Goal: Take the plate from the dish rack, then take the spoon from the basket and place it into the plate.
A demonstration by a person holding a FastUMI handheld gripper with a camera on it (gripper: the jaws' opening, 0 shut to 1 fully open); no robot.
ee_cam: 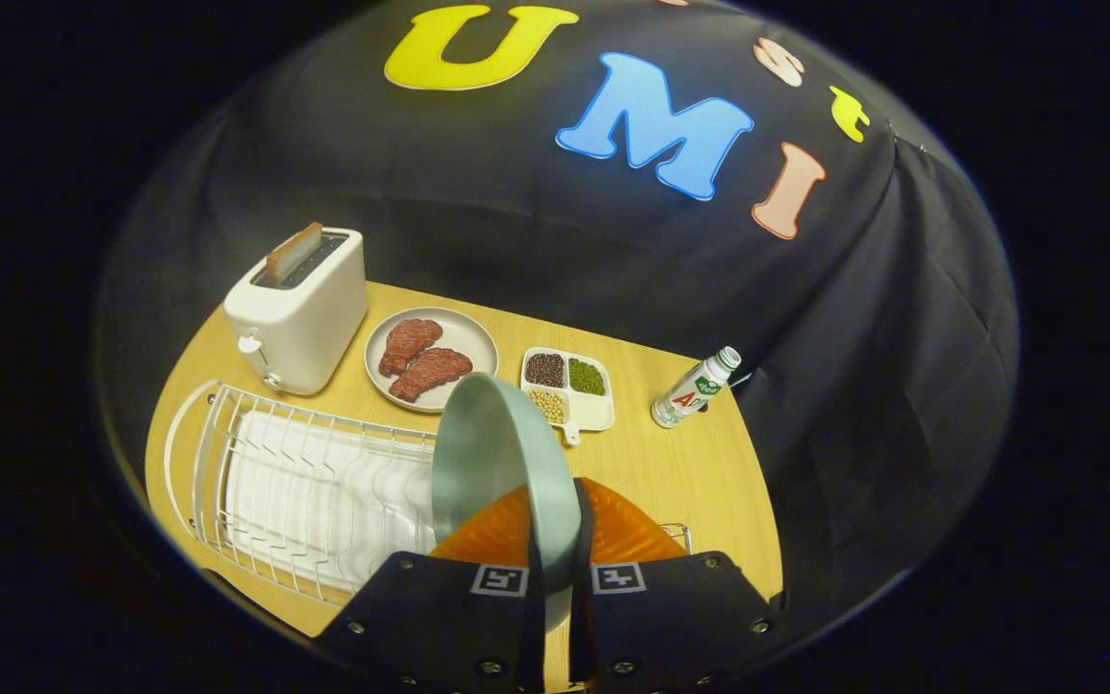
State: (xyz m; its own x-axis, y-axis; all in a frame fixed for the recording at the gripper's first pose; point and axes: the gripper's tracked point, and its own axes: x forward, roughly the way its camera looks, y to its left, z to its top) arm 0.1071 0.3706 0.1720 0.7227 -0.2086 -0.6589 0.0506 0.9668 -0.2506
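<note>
1. Gripping the pale green plate (pixel 492 453) by its rim, the gripper (pixel 555 569) has both fingers pressed on it, one on each face, and the plate stands on edge between them.
2. The plate is lifted above the right end of the white wire dish rack (pixel 295 482), its upper rim reaching up toward the things beyond the rack.
3. An orange basket (pixel 622 530) sits just right of the dish rack, directly behind the held plate and partly hidden by it and by the fingers; whether a spoon lies in it cannot be told.
4. The dish rack lies on a wooden tabletop (pixel 690 472) with a white mat under its wires.
5. Beyond the rack's left end stands a white toaster (pixel 300 308) with a slice of toast in its slot.
6. Beyond the rack's right end lies a grey dish of meat pieces (pixel 430 359), and right of that a divided tray of beans (pixel 569 388).
7. Farther right of the rack, near the tabletop's edge, lies a small bottle (pixel 695 387) with a green and white label, tilted on its side.
</note>
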